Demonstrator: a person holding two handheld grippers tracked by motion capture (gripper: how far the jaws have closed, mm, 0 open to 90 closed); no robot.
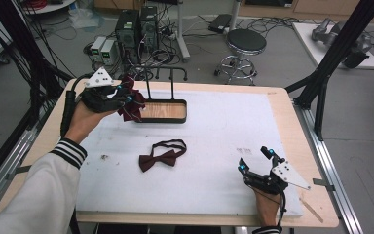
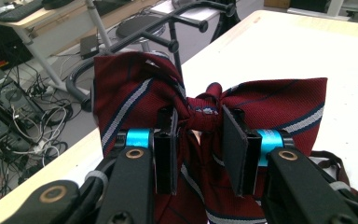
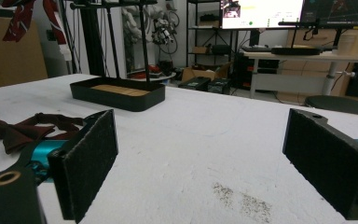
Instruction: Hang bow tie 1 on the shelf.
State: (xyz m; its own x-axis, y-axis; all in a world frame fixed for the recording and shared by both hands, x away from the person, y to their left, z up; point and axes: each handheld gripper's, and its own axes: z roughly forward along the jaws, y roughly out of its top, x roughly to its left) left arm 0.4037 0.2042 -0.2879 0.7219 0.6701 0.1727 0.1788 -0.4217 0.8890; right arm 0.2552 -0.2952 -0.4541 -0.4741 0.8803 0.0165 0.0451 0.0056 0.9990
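**Striped bow tie held up at the rack, plain one on the mat**

Left gripper (image 1: 126,101) clamps the striped bow tie (image 2: 205,109) at its knot, raised beside the black stand (image 1: 161,111). Plain bow tie (image 1: 158,158) lies mid-table on the white mat (image 1: 214,146). Right gripper (image 1: 257,161) rests low, jaws wide apart, nothing between.

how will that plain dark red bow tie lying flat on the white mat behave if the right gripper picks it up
The plain dark red fabric bow tie probably goes floppy: its thin neck strap lies in a loose loop and would likely dangle. It looks light, so a pinch at the centre knot should lift it. Pushed, it would likely bunch or drag on the rough white mat rather than slide.
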